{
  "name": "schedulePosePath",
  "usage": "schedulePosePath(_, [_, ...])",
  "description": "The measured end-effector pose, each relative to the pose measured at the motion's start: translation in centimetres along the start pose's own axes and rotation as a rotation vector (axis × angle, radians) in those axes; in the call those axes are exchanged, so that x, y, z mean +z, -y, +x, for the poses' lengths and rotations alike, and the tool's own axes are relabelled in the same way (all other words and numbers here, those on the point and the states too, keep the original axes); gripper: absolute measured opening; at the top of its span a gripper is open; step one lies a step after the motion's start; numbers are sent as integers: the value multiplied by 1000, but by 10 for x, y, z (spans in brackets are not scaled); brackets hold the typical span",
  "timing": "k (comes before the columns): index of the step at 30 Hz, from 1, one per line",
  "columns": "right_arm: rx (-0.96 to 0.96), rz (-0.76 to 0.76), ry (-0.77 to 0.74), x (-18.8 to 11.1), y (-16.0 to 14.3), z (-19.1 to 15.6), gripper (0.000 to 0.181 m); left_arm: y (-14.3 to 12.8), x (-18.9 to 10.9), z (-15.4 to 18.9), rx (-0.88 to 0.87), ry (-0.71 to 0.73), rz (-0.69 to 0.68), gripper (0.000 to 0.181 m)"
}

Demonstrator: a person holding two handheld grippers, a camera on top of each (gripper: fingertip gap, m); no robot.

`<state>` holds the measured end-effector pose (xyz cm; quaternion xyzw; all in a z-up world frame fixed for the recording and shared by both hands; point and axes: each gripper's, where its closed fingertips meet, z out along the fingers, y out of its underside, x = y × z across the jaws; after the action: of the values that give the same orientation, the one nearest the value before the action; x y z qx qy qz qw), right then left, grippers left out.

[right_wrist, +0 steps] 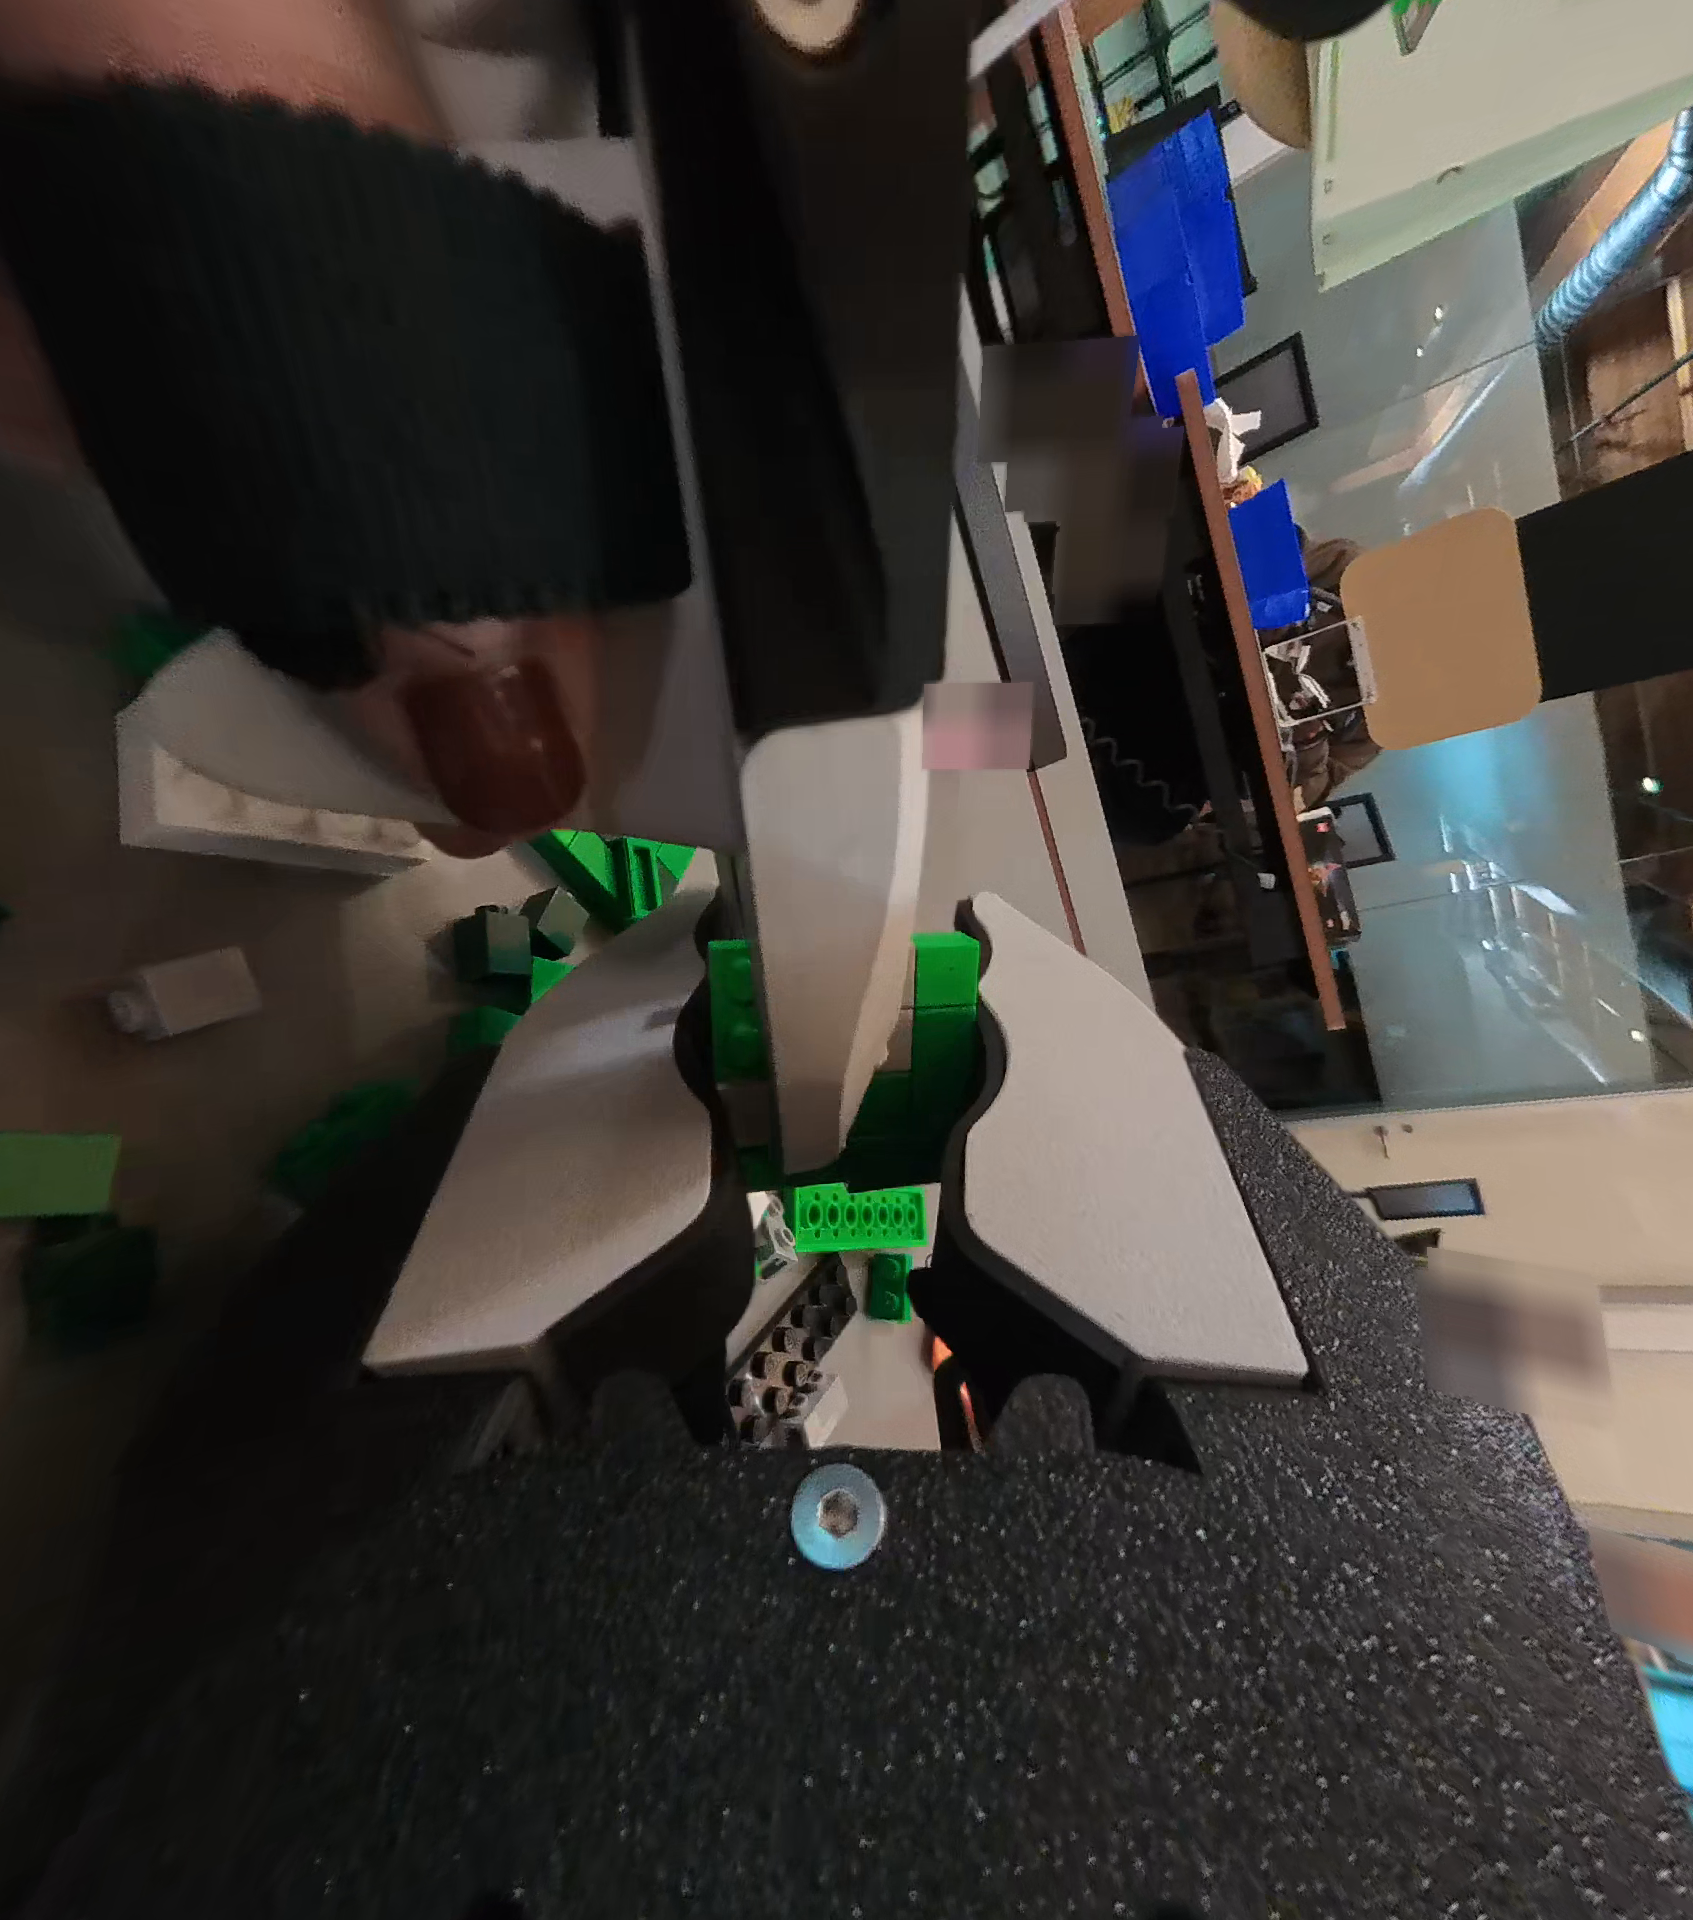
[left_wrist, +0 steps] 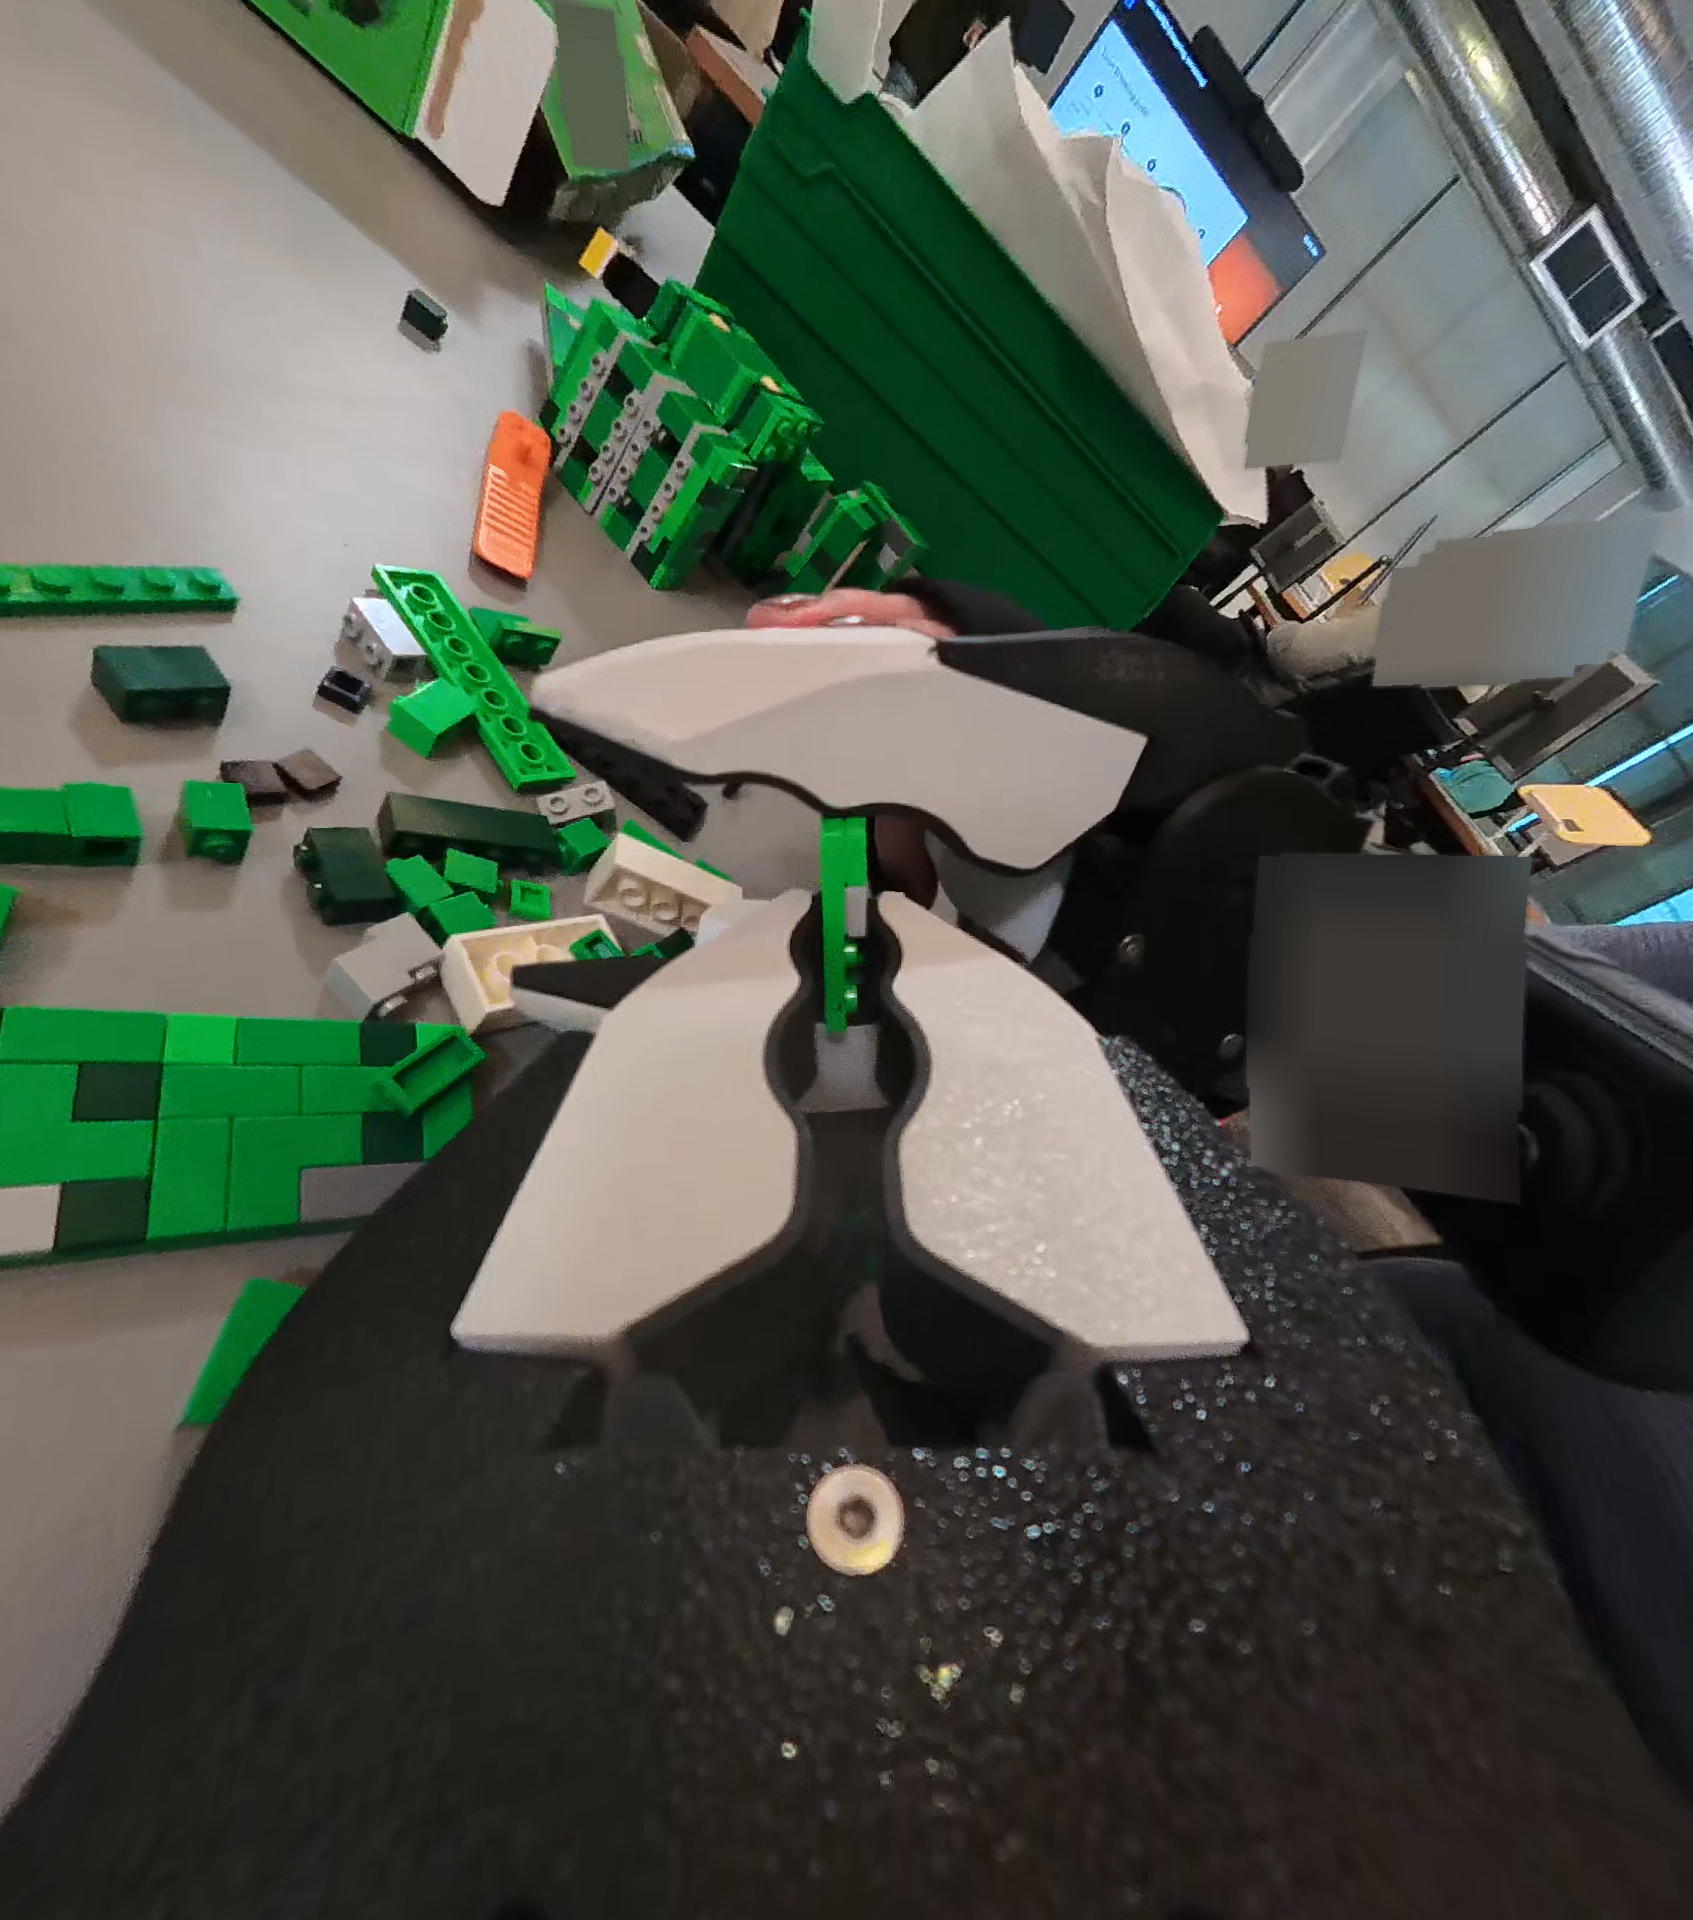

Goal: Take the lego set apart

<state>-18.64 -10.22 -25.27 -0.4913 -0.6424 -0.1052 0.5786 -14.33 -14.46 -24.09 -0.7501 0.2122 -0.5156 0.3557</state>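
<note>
My left gripper (left_wrist: 842,914) is shut on a small green lego piece (left_wrist: 840,935) that stands upright between its white fingers (left_wrist: 676,1091). The right gripper's fingers (left_wrist: 842,727) lie across the top of that piece. In the right wrist view, my right gripper (right_wrist: 837,914) is closed around the same green piece (right_wrist: 941,1029), with the left gripper's finger (right_wrist: 821,883) reaching in from above. A partly dismantled green model (left_wrist: 707,447) stands on the table (left_wrist: 146,364) behind. A flat green and grey panel (left_wrist: 146,1122) lies at the left.
Several loose green, white and dark bricks (left_wrist: 468,862) are scattered on the table. An orange brick separator (left_wrist: 509,499) lies beside the model. A green bin (left_wrist: 925,343) stands behind it. A hand in a black sleeve (right_wrist: 499,738) holds the left gripper. There is about 5 cm between the tips of the two grippers. The partly dismantled green model (left_wrist: 707,447) is about equally far from each gripper, around 20 cm.
</note>
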Motion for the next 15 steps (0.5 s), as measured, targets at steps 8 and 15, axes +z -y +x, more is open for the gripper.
schedulePosePath(8, [-9,-3,-23,-1,2,5,38,5,-3,2,-14,-39,41,6])
schedulePosePath(15, [-213,-66,-185,-2,5,18,40,10,-8,5,-67,-108,91,5])
